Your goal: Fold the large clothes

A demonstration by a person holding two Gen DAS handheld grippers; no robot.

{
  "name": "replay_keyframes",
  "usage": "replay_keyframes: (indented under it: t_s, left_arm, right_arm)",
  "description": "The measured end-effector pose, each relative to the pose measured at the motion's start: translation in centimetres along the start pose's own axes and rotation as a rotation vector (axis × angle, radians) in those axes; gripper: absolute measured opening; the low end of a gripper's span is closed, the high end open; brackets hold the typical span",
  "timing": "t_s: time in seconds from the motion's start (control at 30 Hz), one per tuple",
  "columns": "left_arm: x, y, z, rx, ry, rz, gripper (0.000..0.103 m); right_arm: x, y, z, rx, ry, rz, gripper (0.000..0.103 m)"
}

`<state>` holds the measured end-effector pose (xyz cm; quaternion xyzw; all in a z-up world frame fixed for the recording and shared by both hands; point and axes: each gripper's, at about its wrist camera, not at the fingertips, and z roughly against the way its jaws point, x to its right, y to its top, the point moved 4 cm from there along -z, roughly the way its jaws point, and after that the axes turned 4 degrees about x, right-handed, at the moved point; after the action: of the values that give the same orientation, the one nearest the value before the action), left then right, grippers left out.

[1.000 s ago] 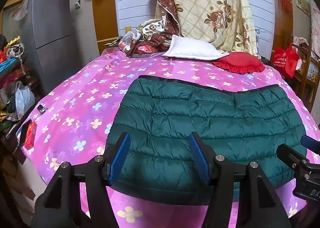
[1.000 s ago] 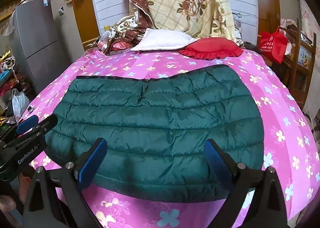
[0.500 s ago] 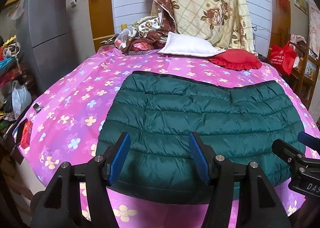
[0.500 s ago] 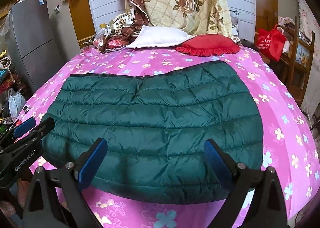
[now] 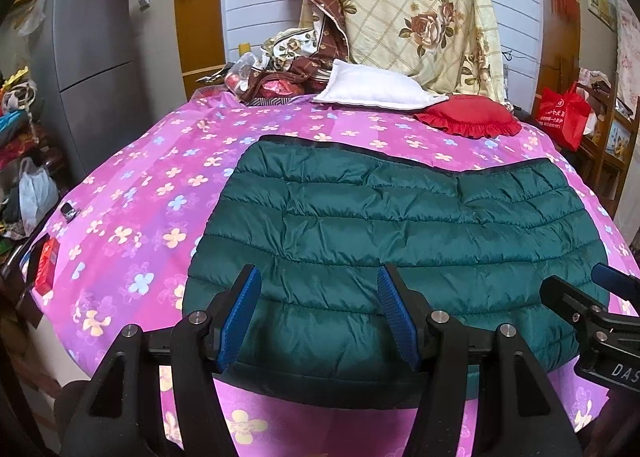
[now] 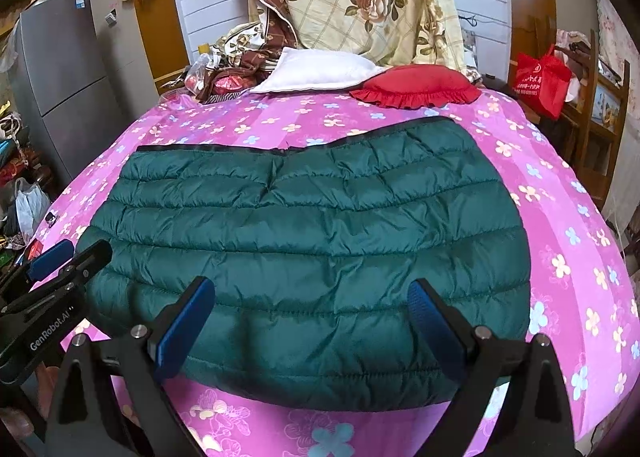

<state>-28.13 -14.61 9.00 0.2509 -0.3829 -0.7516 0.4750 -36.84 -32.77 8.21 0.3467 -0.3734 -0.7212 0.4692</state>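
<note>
One green quilted jacket (image 5: 400,225) mid-frame, one pink flowered bedspread (image 5: 132,193), one white pillow (image 5: 372,91) and one red ruffled cushion (image 5: 468,119) at upper centre, one grey fridge (image 5: 96,57) upper left, one red bag (image 5: 562,115) at right, two grippers: left gripper (image 5: 318,311), right gripper (image 6: 310,323).

Both grippers draw back a little from the jacket (image 5: 400,241) and rise. From the left gripper (image 5: 318,317) more pink sheet (image 5: 132,217) now shows beyond the jacket's far hem, and the pillows sit lower in its view. From the right gripper (image 6: 312,321) the jacket looks slightly nearer and fuller, and the left gripper's tip (image 6: 64,261) beside it sits higher against the jacket's edge.
</note>
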Motion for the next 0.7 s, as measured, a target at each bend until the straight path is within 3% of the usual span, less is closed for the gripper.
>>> replay_keyframes:
  t_s: [0.7]
  left_arm:
    - [0.16, -0.24, -0.18, -0.005, 0.0, 0.001, 0.043]
  right_arm:
    - [0.08, -0.24, -0.53, -0.013, 0.005, -0.011, 0.099]
